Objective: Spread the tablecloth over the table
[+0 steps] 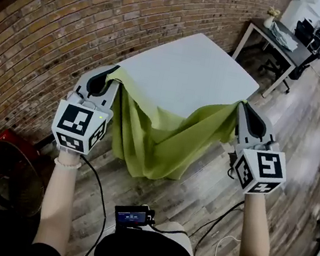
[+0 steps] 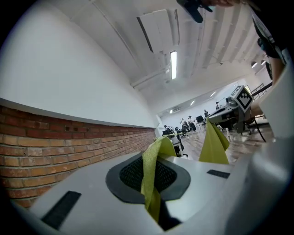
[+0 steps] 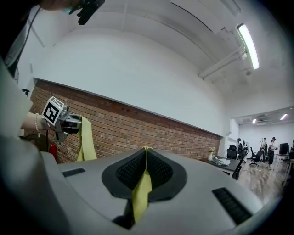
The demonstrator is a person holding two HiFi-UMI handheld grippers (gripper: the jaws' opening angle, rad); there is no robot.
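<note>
A yellow-green tablecloth point(image 1: 161, 137) sags between my two grippers and hangs down over the near edge of the white square table point(image 1: 194, 69). My left gripper point(image 1: 115, 75) is shut on the cloth's left corner at the table's near-left corner. My right gripper point(image 1: 242, 106) is shut on the right corner at the table's near-right corner. In the left gripper view a strip of cloth point(image 2: 150, 176) is pinched between the shut jaws. The right gripper view shows another cloth strip point(image 3: 141, 190) clamped the same way. Most of the tabletop is bare.
A brick wall point(image 1: 54, 34) runs along the left and behind the table. A red fan point(image 1: 10, 169) stands on the wooden floor at lower left. A dark desk point(image 1: 284, 42) with chairs stands at the upper right. Cables trail on the floor near my feet.
</note>
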